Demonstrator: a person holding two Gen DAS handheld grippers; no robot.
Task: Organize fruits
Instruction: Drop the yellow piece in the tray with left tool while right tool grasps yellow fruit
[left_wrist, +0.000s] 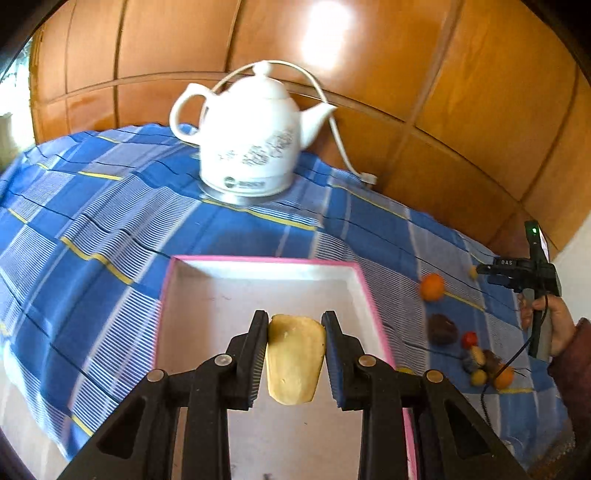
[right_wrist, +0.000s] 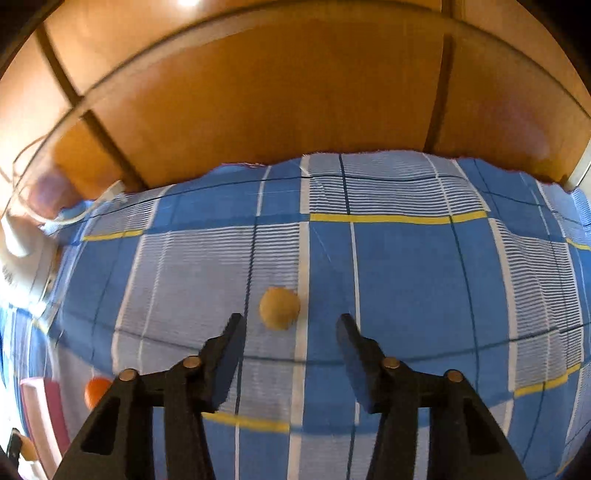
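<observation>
The pale yellow fruit piece (left_wrist: 295, 360) is clamped in the left claw (left_wrist: 295, 354) above the pink-rimmed tray (left_wrist: 258, 260), likely for dropping in. At two o'clock, loose fruits (left_wrist: 480, 363) wait on the desk (left_wrist: 110, 221). The right claw (right_wrist: 291, 354), jaws apart and empty, hangs above a small round yellow fruit (right_wrist: 279, 308).

1. The left gripper (left_wrist: 295, 325) was black plastic with ribbed pads and brass-coloured rivets.
2. The right gripper (right_wrist: 291, 321) looked alike, with a green light, black cable.
3. The sleeve (left_wrist: 576, 354) was dark red.
</observation>
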